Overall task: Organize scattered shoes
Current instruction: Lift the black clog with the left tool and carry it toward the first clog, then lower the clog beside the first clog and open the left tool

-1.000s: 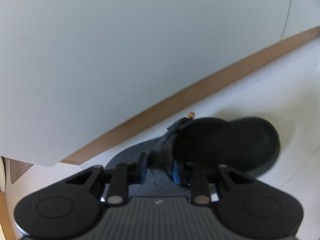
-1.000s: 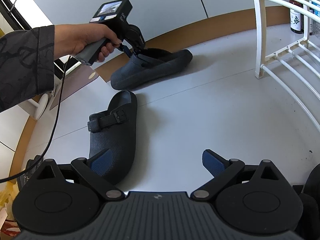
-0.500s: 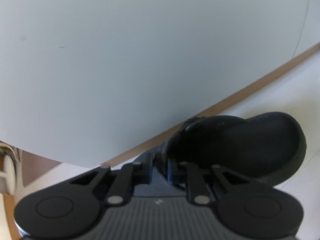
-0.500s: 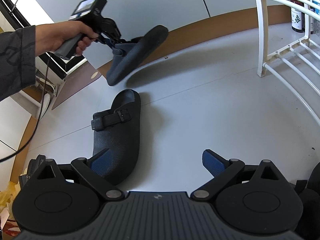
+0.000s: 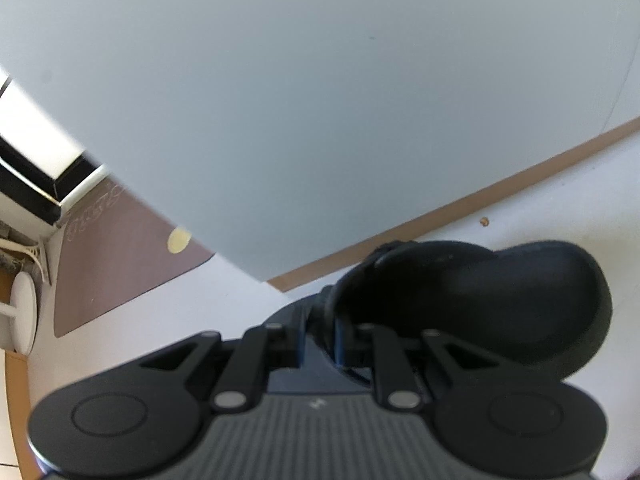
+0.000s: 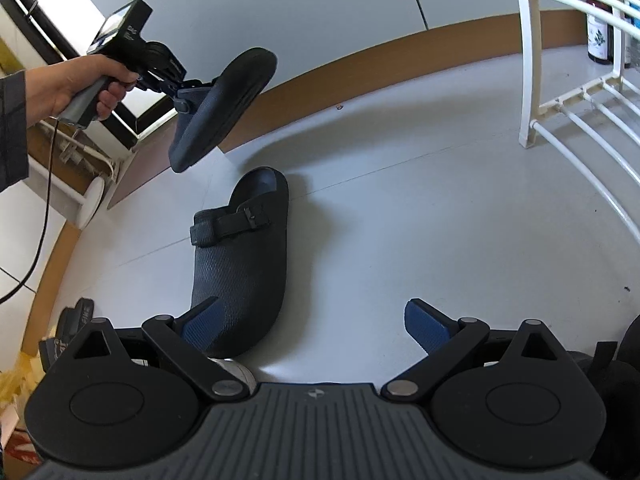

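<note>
White rack (image 6: 576, 92) — bottles (image 6: 599, 38) on shelf

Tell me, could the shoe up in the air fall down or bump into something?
It might. The left gripper pinches the lifted clog only at its edge, and the clog hangs tilted, so it could slip or swing loose. If dropped, it could land on the second clog on the floor below. Carrying it toward the white rack, it may knock the bars.

Dark navy textured clog (image 6: 240, 264) with black strap (image 6: 230, 224), pale grey floor (image 6: 420, 208), brown skirting (image 6: 360, 60), white rack (image 6: 532, 60)
</note>
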